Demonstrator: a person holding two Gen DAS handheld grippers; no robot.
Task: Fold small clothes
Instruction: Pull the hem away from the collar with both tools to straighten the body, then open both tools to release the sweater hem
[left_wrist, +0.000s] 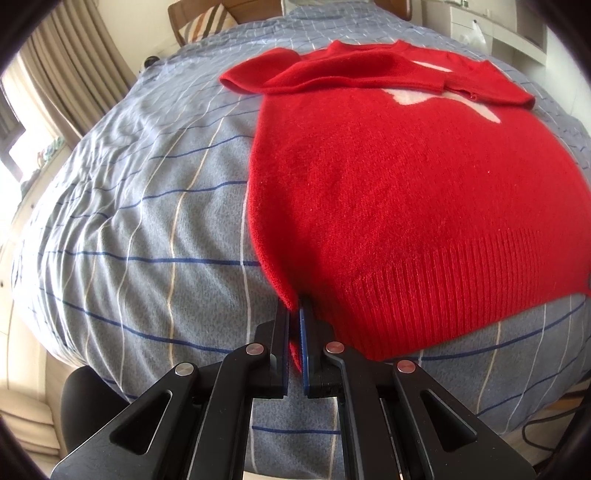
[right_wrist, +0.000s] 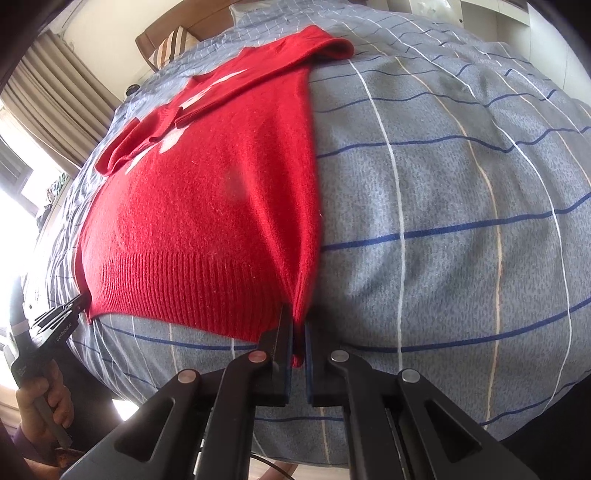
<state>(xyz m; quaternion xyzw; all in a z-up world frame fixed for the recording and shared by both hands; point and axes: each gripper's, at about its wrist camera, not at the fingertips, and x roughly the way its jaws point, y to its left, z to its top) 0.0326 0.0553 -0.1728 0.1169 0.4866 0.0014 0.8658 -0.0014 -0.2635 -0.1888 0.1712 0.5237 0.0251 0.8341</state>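
A small red knit sweater (left_wrist: 399, 184) with a white pattern lies flat on the bed, both sleeves folded across its chest. It also shows in the right wrist view (right_wrist: 207, 199). My left gripper (left_wrist: 295, 314) is shut on the sweater's bottom left hem corner. My right gripper (right_wrist: 298, 325) is shut on the bottom right hem corner. The left gripper also shows in the right wrist view (right_wrist: 74, 304), held by a hand at the far left.
The bed carries a grey-blue checked cover (left_wrist: 147, 221), seen too in the right wrist view (right_wrist: 443, 221). A striped pillow (left_wrist: 207, 22) and wooden headboard stand at the far end. Curtains and a window (left_wrist: 44, 92) are at the left. White shelves (left_wrist: 498, 26) stand at the far right.
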